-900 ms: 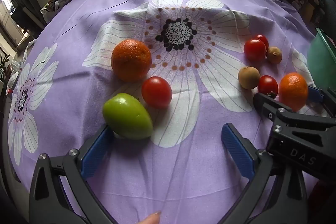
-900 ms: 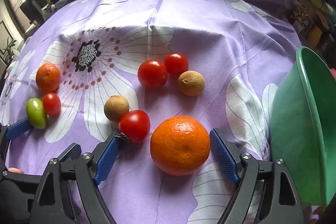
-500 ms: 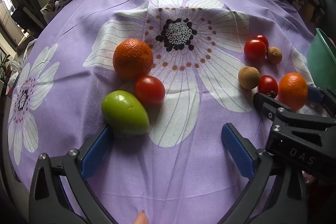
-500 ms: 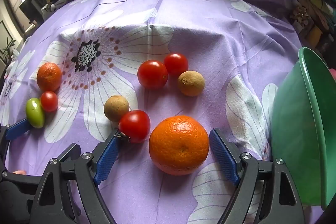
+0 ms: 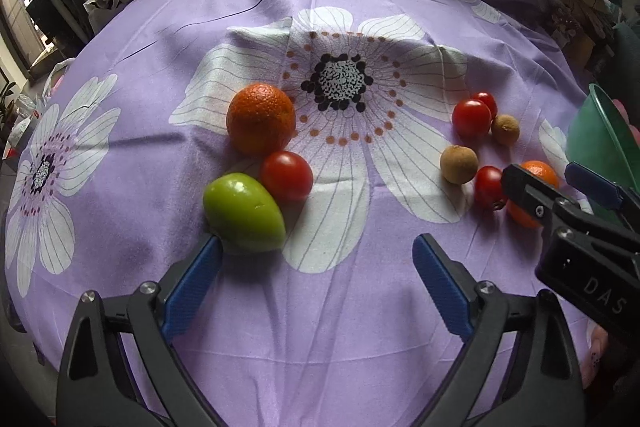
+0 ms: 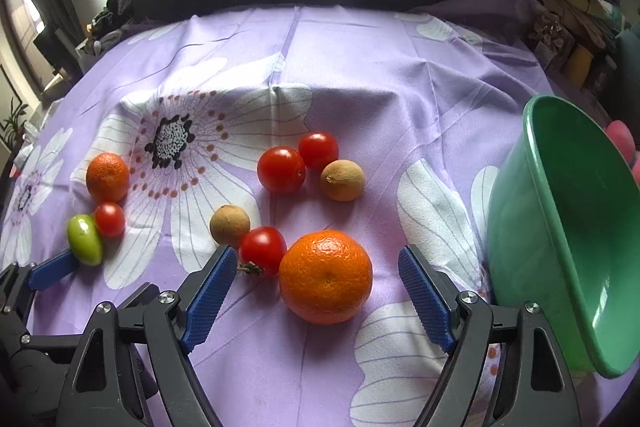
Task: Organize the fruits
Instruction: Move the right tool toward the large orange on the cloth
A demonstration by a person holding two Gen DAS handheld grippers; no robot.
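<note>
Left wrist view: right gripper (image 5: 560,183) hides most of near orange (image 5: 540,173); green bowl (image 5: 600,143) cut off at right edge.

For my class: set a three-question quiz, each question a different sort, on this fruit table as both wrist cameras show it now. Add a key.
1. True or false: the right tool is shut on the near orange.
2. Multiple choice: what touches the green fruit on its far right side? A) a brown fruit B) a tomato C) the bowl
3. Fill in: the green bowl stands at the ______ edge of the right wrist view.

Key
1. False: its pads stand wide on either side of the orange, touching nothing.
2. B, the tomato.
3. Right.
</note>
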